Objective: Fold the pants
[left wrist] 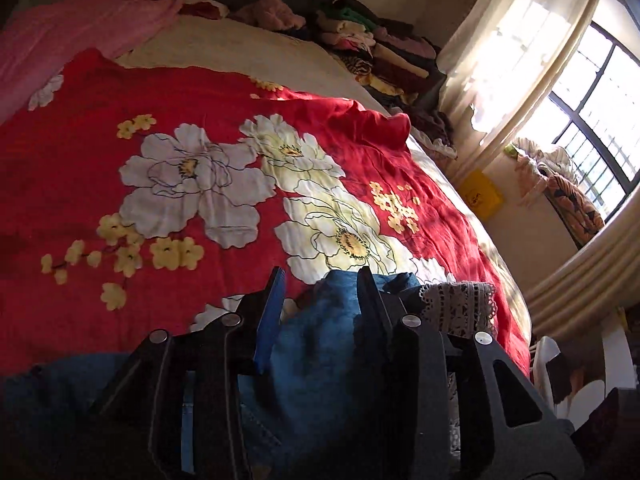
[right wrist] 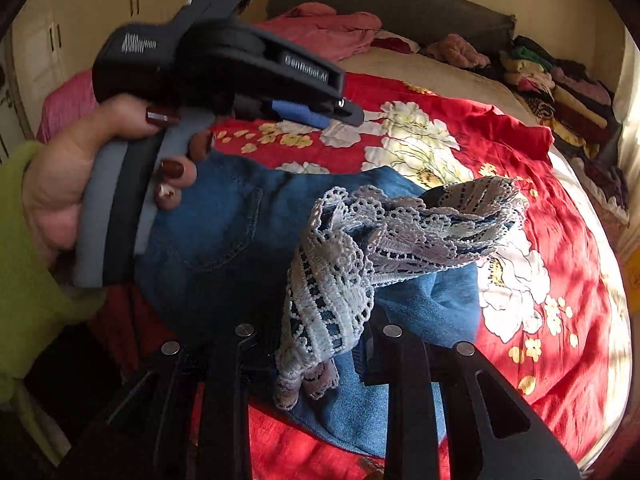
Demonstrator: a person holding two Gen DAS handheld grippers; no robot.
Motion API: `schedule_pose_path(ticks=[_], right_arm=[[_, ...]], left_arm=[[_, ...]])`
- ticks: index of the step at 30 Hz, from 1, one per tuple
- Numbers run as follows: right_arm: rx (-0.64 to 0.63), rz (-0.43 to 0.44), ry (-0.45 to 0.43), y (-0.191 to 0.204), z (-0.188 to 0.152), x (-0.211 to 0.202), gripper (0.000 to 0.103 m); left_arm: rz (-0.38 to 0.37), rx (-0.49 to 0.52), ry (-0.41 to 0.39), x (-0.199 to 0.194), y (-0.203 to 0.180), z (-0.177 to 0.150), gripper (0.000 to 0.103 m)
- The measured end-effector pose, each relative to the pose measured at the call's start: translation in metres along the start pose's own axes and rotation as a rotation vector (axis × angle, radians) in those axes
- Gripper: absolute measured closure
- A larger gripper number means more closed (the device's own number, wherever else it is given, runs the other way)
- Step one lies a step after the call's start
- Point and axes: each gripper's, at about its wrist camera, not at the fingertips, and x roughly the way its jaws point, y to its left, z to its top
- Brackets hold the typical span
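Observation:
Blue jeans (right wrist: pixel 224 232) with a white lace hem (right wrist: pixel 360 248) lie bunched on the red flowered bedcover (right wrist: pixel 540 208). My right gripper (right wrist: pixel 324 328) is shut on the lace hem, which hangs crumpled between its fingers and rises toward the right. A hand in a green sleeve (right wrist: pixel 24 264) holds my left gripper (right wrist: pixel 348 114) above the jeans' waist end, nothing in it. In the left wrist view the left gripper (left wrist: pixel 320 272) is open, its jaws standing apart over the jeans (left wrist: pixel 320 352). The lace hem (left wrist: pixel 460 304) shows just to its right.
Stacks of folded clothes (left wrist: pixel 384 52) line the far right side of the bed. A pink blanket (left wrist: pixel 80 28) lies at the head end. A curtained window (left wrist: pixel 592 92) and a yellow object (left wrist: pixel 480 196) are past the bed's right edge. Cupboard doors (right wrist: pixel 40 52) stand at left.

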Motion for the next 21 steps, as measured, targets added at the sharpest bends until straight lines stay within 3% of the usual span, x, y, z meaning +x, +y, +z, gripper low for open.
schedule_pose_path(ticks=[6, 12, 16, 18, 21], right_arm=[[-0.069, 0.033, 0.038, 0.028, -0.011, 0.021, 0.069], [-0.016, 0.117, -0.049, 0.016, -0.023, -0.013, 0.05], [0.024, 0.117, -0.097, -0.004, -0.032, -0.037, 0.047], [0.001, 0.098, -0.105, -0.006, -0.037, -0.043, 0.047], [-0.051, 0.115, -0.096, 0.003, -0.043, -0.044, 0.047]], left_arm=[[-0.013, -0.046, 0.015, -0.015, 0.023, -0.011, 0.063], [-0.088, -0.071, 0.058, -0.005, 0.02, -0.019, 0.049], [-0.035, -0.053, 0.112, 0.011, 0.019, -0.022, 0.041], [-0.012, -0.056, 0.151, 0.022, 0.021, -0.024, 0.036], [0.026, -0.05, 0.2, 0.04, 0.019, -0.03, 0.035]])
